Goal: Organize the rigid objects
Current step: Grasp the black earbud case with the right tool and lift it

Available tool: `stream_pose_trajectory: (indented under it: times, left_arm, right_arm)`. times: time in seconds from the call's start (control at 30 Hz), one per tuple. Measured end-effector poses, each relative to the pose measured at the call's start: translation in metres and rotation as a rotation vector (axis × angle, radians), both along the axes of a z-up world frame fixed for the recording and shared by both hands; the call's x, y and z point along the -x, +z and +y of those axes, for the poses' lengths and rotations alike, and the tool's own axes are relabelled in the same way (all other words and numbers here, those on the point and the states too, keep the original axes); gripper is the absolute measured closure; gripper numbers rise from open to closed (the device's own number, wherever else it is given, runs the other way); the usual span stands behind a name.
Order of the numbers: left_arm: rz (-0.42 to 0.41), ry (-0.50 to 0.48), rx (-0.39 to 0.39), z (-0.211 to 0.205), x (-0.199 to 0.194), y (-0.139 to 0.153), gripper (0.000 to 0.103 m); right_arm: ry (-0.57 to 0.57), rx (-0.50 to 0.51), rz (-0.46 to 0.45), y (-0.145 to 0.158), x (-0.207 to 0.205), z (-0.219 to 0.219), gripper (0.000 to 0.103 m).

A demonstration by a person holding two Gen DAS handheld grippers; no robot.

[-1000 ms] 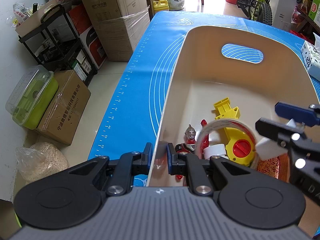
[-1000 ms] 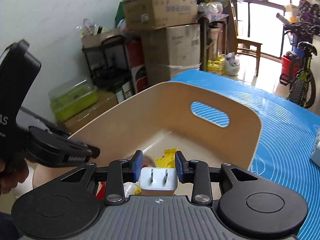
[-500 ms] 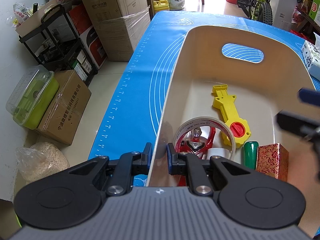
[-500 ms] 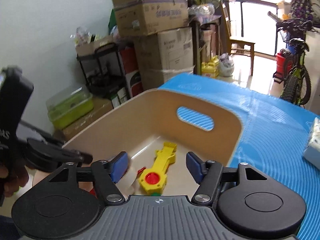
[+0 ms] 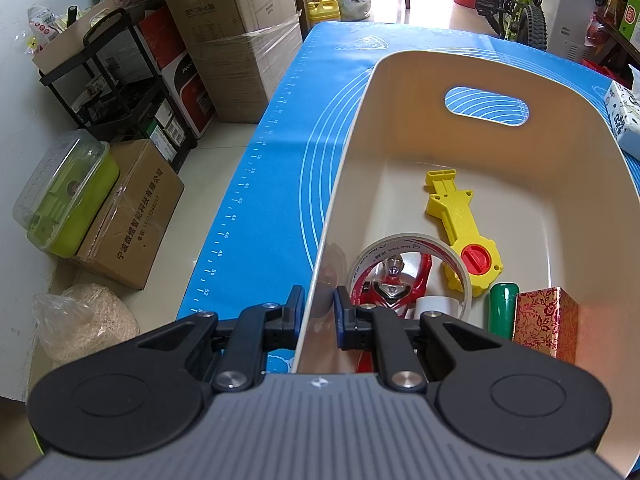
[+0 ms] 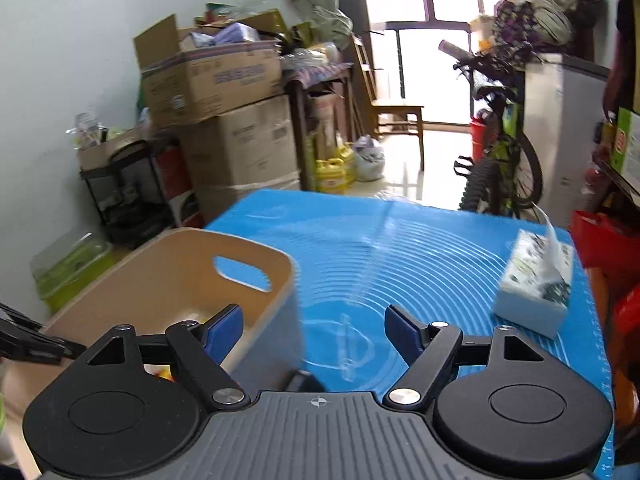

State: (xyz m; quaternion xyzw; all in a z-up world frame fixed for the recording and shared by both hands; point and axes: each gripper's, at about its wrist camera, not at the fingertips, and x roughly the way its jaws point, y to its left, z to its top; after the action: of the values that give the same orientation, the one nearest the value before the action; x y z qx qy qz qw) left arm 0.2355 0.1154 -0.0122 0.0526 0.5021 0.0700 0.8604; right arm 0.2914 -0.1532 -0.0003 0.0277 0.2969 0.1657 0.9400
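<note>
A cream bin (image 5: 532, 80) stands on the blue mat (image 5: 280, 160). My left gripper (image 5: 319, 312) is shut on the bin's near left wall. Inside lie a yellow toy (image 5: 460, 220), a tape roll (image 5: 408, 248) around a red figure (image 5: 394, 284), a green cylinder (image 5: 502, 308), a red patterned box (image 5: 546, 326) and a white item (image 5: 434, 304). My right gripper (image 6: 313, 330) is open and empty, above the mat (image 6: 400, 248) just right of the bin (image 6: 180, 264). A dark object (image 6: 302, 382) shows blurred below it.
A tissue pack (image 6: 536, 284) lies on the mat's right side, also at the edge of the left wrist view (image 5: 624, 120). Cardboard boxes (image 5: 240, 32), a black rack (image 5: 112, 80) and a green container (image 5: 64, 196) stand on the floor left of the table. A bicycle (image 6: 504, 160) stands behind.
My right gripper opened and let the white plug adapter go into the bin, then drew back up and to the right. The left gripper kept its hold on the bin wall.
</note>
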Motion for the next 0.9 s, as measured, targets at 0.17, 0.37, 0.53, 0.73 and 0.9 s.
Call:
stream_pose_trajectory:
  times: [0.17,0.37,0.53,0.73,0.9]
  left_arm:
    - [0.001,0.002,-0.004,0.002,0.001,0.0,0.085]
    - [0.002,0.005,-0.007,-0.001,0.002,0.001,0.085]
    - [0.004,0.0,-0.012,-0.004,0.002,0.002,0.085]
    - [0.007,-0.006,-0.008,-0.001,0.002,0.002,0.085]
    - [0.008,-0.013,-0.014,-0.001,0.001,0.001,0.085]
  right_arm:
    - [0.039,0.061,0.074,-0.039,-0.009,-0.014,0.022]
    - [0.169,0.193,0.114,-0.071,-0.016,0.009,0.022]
    - [0.248,0.252,0.109,-0.088,-0.026,0.028,0.022]
    - [0.344,0.304,0.057,-0.101,-0.034,0.042,0.022]
    - [0.452,0.386,-0.003,-0.11,-0.043,0.05,0.02]
